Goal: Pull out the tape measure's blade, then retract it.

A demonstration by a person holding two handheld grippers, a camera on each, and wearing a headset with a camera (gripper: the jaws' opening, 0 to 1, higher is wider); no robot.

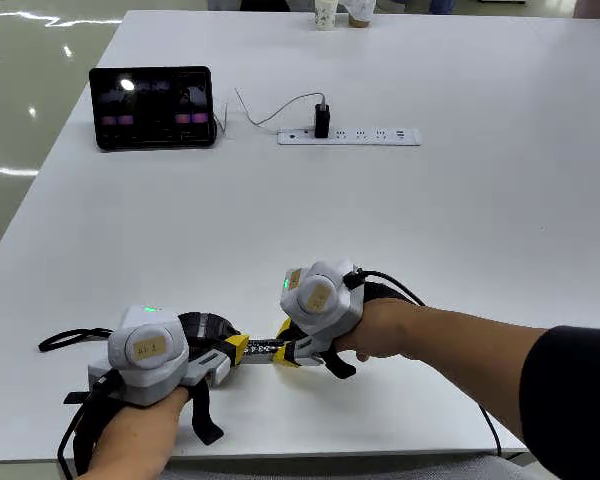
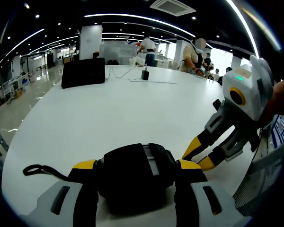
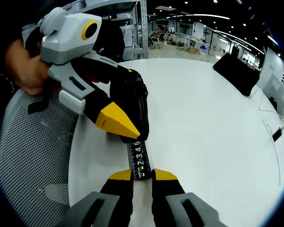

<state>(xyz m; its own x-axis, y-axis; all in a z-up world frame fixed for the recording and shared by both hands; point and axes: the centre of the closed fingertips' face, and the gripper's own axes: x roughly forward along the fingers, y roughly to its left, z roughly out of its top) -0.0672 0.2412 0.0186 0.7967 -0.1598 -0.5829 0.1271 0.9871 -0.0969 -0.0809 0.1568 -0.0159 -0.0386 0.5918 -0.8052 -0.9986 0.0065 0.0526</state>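
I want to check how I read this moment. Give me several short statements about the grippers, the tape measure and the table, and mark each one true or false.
1. The left gripper is shut on the tape measure case. True.
2. The right gripper pinches the end of the blade. True.
3. The blade is fully inside the case. False: a short numbered length shows between the case and the right gripper.
4. The tablet stands to the right of the power strip. False: in the head view it stands to the left of it.
5. A charger is plugged into the power strip. True.
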